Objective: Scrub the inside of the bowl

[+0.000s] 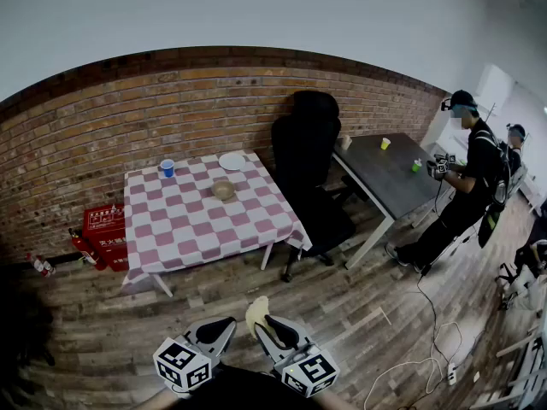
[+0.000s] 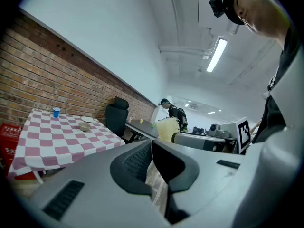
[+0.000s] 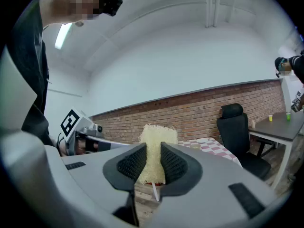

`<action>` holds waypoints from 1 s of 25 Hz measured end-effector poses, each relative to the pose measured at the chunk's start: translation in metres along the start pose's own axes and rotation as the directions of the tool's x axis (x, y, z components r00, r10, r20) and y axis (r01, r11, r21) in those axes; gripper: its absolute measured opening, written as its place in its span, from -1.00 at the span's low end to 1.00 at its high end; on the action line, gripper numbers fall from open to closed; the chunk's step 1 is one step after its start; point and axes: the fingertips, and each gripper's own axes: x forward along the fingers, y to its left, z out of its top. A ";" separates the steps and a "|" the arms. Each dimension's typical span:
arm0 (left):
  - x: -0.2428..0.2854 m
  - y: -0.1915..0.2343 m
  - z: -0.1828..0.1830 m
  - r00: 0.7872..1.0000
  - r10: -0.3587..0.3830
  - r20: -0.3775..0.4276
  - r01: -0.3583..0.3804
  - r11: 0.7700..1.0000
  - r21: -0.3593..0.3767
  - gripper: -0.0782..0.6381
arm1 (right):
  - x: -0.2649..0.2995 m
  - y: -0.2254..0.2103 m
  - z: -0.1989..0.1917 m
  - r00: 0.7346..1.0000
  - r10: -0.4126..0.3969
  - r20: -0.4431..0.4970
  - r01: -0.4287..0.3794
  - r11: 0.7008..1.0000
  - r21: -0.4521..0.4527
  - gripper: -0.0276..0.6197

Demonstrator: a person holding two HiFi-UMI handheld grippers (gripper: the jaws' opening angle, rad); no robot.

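Brick room, bowl (image 1: 223,190) on checkered table (image 1: 197,233) well off; right gripper view shows right gripper (image 3: 152,152) pinching sponge (image 3: 156,136), left gripper (image 2: 151,148) closed, empty.

Brick wall (image 1: 214,101), wood plank floor (image 1: 342,306), checkered-cloth table (image 1: 197,220), black office chair (image 1: 308,152), dark grey table (image 1: 389,178), ceiling strip light (image 2: 216,55).

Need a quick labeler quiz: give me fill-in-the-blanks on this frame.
1. The left claw is shut on ____.
2. The right claw grips the scrub pad; the bowl stands on the ____ table.
3. The cup near the plate is ____.
Missing: nothing; checkered; blue.
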 end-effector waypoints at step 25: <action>0.048 -0.019 -0.042 0.994 0.078 -0.080 -0.083 0.995 -0.052 -0.72 | -0.025 -0.052 -0.034 0.997 0.081 -0.009 -0.080 0.992 0.096 -0.60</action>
